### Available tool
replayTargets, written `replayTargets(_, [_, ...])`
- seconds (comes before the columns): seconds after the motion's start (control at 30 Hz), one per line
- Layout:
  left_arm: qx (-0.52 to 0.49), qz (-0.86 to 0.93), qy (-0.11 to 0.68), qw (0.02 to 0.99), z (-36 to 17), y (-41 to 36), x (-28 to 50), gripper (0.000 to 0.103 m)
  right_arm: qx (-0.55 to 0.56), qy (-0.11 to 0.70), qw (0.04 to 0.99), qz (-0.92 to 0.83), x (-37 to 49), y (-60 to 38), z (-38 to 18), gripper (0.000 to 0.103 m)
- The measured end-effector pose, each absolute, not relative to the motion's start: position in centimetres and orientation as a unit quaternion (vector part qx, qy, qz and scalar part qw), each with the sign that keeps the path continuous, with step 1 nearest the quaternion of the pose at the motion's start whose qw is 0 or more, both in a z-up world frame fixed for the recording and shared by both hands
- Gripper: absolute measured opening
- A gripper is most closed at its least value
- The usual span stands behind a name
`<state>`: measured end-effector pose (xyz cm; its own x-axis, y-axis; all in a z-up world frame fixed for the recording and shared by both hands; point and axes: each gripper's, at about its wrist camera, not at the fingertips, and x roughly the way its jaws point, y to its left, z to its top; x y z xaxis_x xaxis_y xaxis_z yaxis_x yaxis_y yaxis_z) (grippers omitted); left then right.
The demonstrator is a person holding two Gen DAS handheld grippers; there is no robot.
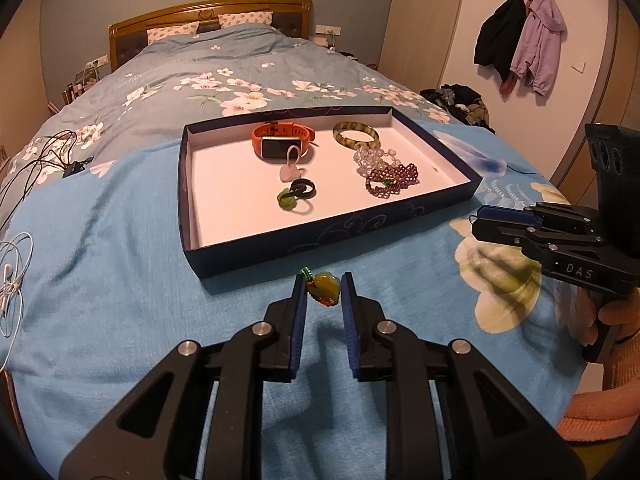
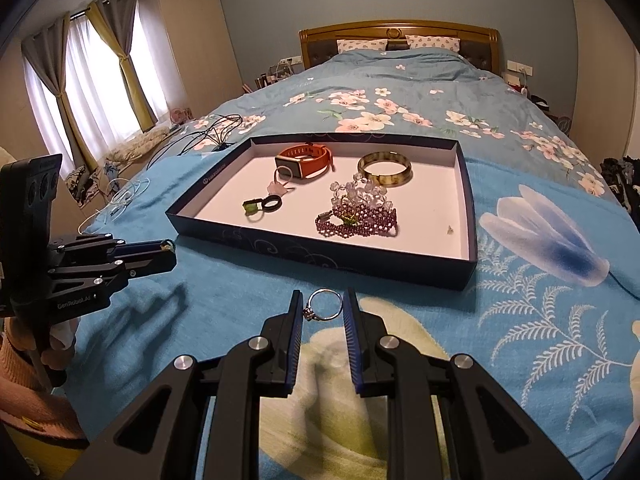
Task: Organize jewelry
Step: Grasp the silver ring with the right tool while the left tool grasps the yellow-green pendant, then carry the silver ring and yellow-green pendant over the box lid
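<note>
Your left gripper (image 1: 323,290) has its blue pads clamped on an amber-green pendant (image 1: 323,289), a bit of green and red beadwork showing at its edges, held above the blue bedspread (image 1: 120,280) just short of the tray. Your right gripper (image 2: 320,306) is pinched on a silver ring (image 2: 325,305) with a small stone setting at its lower left, also hanging over the bedspread close to the tray's near wall.

Ahead of both lies the shallow dark-blue box tray (image 1: 256,258) with a white floor. Inside it: an orange smartwatch (image 1: 280,141) at the back left, a mottled bangle (image 1: 356,135) at the back right, a clear bead bracelet (image 1: 374,158) touching a purple bead bracelet (image 1: 390,180) in front of it, a pale pink pendant (image 1: 289,171) on a loop just in front of the watch, and a black ring (image 1: 303,189) touching a green-stone ring (image 1: 289,201).
</note>
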<state>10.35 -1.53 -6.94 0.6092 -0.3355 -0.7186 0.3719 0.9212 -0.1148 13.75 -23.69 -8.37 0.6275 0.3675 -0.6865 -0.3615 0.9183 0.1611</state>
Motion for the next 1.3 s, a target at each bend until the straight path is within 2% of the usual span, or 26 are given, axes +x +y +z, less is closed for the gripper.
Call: replayTargets(1.3, [0.016, -0.213, 0.357, 0.91, -3.9, -2.1, 10.6, 0.018, 0.007, 0.348, 0.913, 0.211, 14.2, -23.5, -6.2, 0.019])
